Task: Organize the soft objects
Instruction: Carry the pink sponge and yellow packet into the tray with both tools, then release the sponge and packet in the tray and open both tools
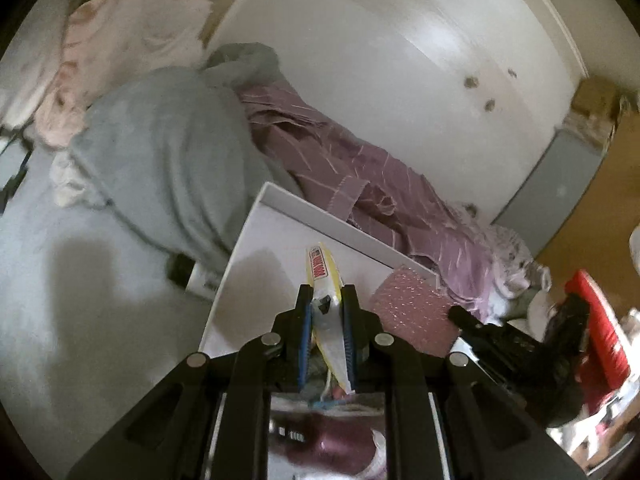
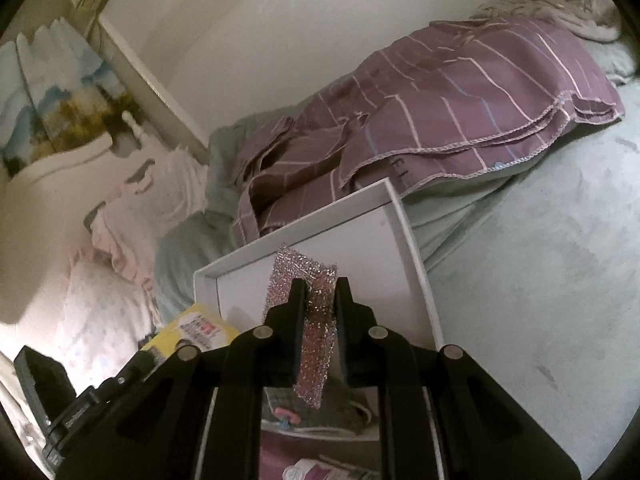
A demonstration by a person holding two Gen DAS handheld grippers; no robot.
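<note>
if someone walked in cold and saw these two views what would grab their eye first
Probably the two loaded grippers over the white box on the bed: the left gripper pinches a yellow-and-white packet, and the right gripper clamps a glittery pink scrub pad. Next, the purple striped cloth heaped behind the box, against the white wall.

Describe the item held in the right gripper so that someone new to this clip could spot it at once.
On the bed, find the shallow white box lying in front of the purple striped cloth. Over it, the right gripper has its jaws shut on a glittery pink sponge pad, sparkly and rectangular, unlike the yellow packet beside it.
</note>
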